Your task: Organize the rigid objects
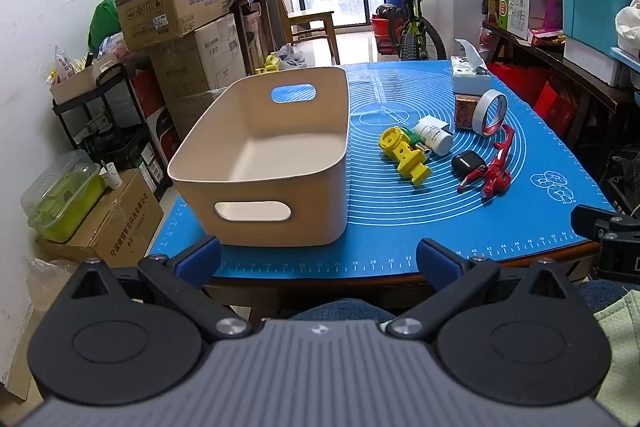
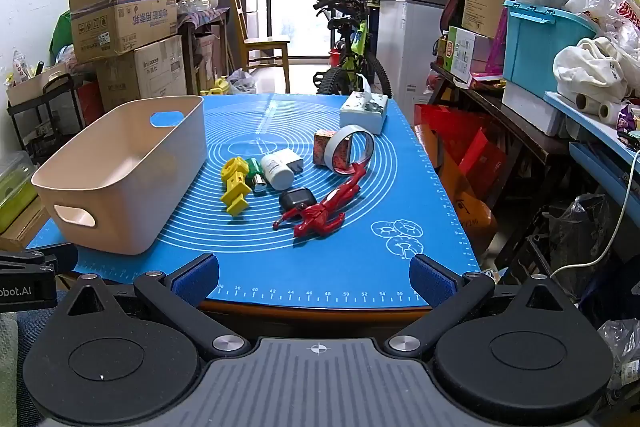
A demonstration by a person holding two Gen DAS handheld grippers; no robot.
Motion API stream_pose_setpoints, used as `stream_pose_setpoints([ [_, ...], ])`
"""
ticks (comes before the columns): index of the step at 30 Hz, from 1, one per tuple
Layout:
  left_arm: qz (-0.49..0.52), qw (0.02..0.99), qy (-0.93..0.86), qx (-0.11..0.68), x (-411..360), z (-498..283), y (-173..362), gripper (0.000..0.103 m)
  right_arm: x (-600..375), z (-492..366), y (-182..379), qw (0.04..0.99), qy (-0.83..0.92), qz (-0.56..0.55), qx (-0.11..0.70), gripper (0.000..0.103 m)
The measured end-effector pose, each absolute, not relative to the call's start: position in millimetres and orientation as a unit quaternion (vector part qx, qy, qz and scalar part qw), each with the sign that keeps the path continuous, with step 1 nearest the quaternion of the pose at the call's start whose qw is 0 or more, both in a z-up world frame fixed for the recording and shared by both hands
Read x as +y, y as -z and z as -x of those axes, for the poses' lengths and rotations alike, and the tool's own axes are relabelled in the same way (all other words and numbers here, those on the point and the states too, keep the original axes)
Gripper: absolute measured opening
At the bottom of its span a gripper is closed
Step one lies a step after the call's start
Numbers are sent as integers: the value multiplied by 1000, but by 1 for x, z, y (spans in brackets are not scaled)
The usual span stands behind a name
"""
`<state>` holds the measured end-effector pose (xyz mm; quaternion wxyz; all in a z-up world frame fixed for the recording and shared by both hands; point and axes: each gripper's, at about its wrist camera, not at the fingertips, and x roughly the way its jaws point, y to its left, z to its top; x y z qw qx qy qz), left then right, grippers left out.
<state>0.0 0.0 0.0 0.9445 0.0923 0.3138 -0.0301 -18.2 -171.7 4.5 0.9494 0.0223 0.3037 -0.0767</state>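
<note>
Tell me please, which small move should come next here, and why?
Probably move the right tool forward toward the red toy figure, the nearest loose item on the blue mat. Both tools are open and holding nothing, the beige bin is empty, and all items lie beside it.

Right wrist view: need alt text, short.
An open gripper hovers at the near edge of a blue mat, holding nothing. On the mat, an empty beige bin sits left of a cluster: yellow toy, white bottle, black case, red figure, tape roll, tissue box.
</note>
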Motion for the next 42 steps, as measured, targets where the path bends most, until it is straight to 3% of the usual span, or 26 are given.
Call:
stream_pose_setpoints([
  [42,-91,944,35,316,5,1,4,102,-172,17,-4,950,76,-24,303,101],
])
